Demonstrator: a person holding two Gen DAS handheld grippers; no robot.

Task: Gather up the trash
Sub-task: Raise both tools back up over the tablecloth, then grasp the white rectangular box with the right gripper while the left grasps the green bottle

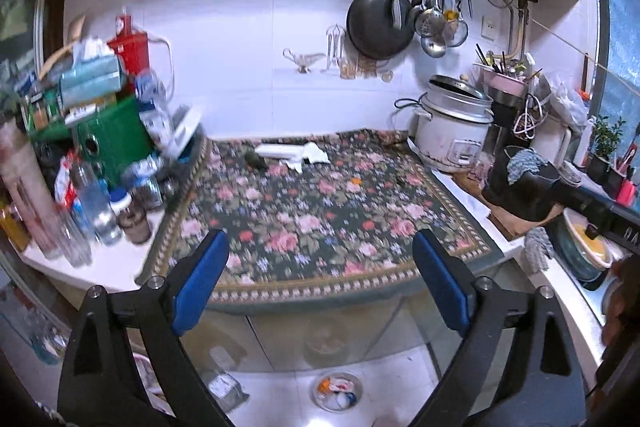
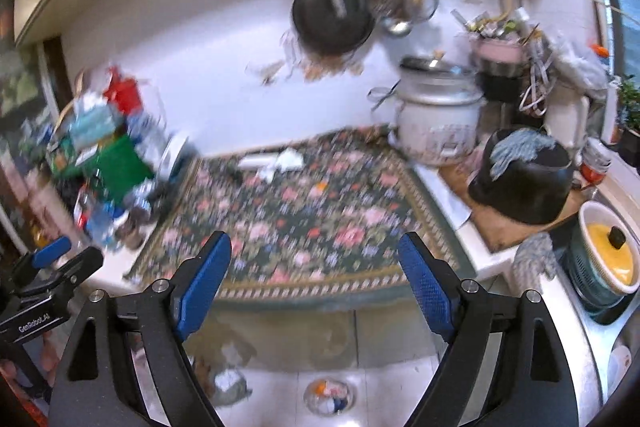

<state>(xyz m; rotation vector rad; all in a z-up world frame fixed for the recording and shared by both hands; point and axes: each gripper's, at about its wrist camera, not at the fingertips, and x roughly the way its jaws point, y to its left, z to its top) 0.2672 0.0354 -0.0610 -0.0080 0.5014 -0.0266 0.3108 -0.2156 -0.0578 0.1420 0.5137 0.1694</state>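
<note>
White crumpled paper trash [image 1: 294, 153] lies at the far side of the floral cloth [image 1: 320, 219] on the counter, with a dark scrap [image 1: 255, 159] to its left and a small orange bit [image 1: 355, 181] nearer the middle. The paper also shows, blurred, in the right wrist view [image 2: 276, 161]. A small bin with trash [image 1: 337, 391] stands on the floor below the counter; it also shows in the right wrist view [image 2: 329, 395]. My left gripper [image 1: 320, 259] is open and empty, in front of the counter's edge. My right gripper [image 2: 314, 259] is open and empty too.
Bottles and jars [image 1: 100, 203] and a green rack [image 1: 108, 143] crowd the left. A rice cooker [image 1: 454, 125] and a black pot [image 1: 524, 187] stand at the right. A lidded bowl [image 2: 610, 255] sits by the sink. The left gripper's fingers [image 2: 52, 253] show in the right wrist view.
</note>
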